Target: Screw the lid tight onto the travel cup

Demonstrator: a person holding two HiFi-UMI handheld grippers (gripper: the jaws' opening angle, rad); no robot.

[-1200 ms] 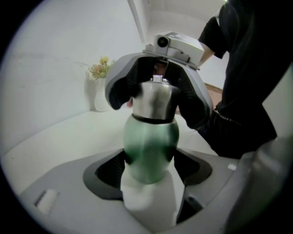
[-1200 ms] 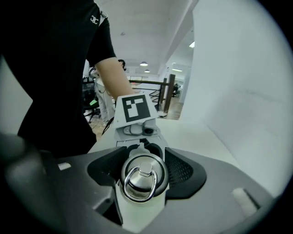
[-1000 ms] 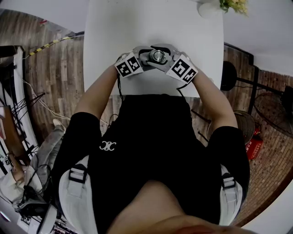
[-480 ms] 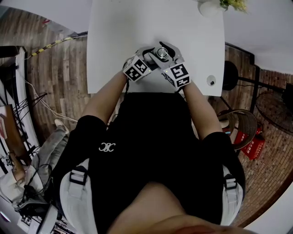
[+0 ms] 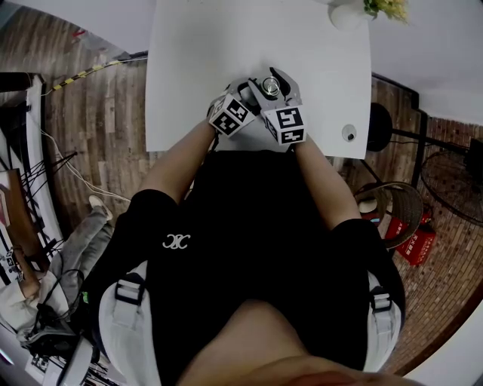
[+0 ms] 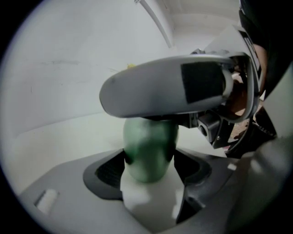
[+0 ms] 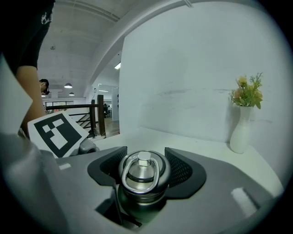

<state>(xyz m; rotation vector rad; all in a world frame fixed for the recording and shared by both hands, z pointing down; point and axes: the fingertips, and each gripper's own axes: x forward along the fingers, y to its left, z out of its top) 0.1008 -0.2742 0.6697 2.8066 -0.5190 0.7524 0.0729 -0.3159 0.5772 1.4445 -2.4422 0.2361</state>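
A green travel cup (image 6: 149,146) stands upright between the pads of my left gripper (image 6: 149,160), which is shut on its body. Its silver metal lid (image 7: 143,170), with a ring handle lying flat on top, sits on the cup's mouth. My right gripper (image 7: 144,164) is shut on the lid from both sides. In the head view the lid (image 5: 271,87) shows between the two grippers near the table's near edge, with the left gripper (image 5: 253,96) and the right gripper (image 5: 274,81) crossing close together. The cup's body is hidden there.
The white table (image 5: 211,53) reaches away from me. A white vase with flowers (image 7: 242,123) stands at its far right corner (image 5: 349,11). A small round object (image 5: 348,133) lies at the near right edge. Wooden floor, cables and a chair surround the table.
Both grippers with the cup have shifted a little right on the table. The right gripper has rolled about the lid, its marker cube swinging in toward the left gripper's cube.
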